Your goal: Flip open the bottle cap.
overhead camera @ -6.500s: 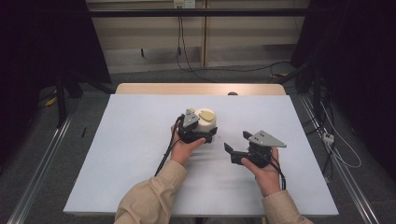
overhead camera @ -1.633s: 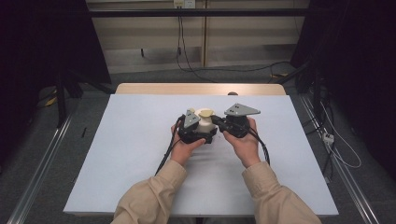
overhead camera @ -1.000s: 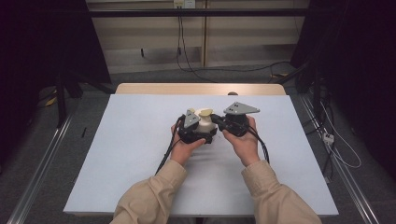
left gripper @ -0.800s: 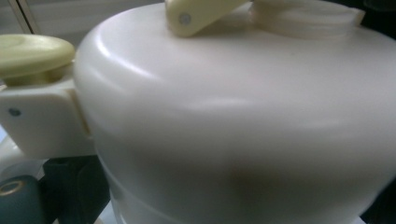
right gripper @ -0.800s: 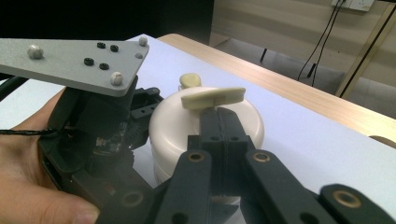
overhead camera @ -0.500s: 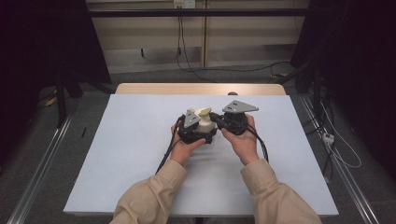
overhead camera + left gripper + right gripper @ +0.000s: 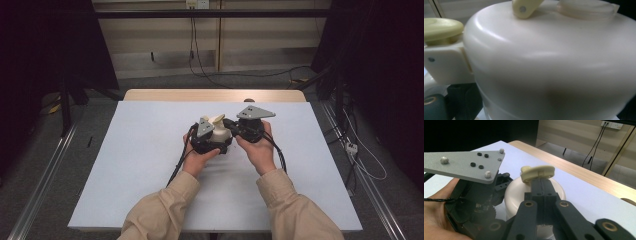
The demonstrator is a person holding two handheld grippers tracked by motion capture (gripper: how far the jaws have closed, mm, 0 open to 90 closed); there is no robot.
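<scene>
Right gripper view shows right tongs [image 7: 543, 185] closed on the cream jug's [image 7: 534, 192] yellow lid [image 7: 538, 173], left tongs' [image 7: 210, 140] state untellable; hasty pulling could topple it.

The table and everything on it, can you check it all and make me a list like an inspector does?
Surface: white table, wooden edge at the far side.
Job's things: cream container with a pale yellow lid handle, held up at the middle.
Clutter: nothing seen.
Grippers: left gripper is at the container, jaws hidden; right gripper has its jaws together at the handle.
Cables: black cables trail from the grippers.
Surroundings: grey floor, dark curtains, wall cables.
</scene>
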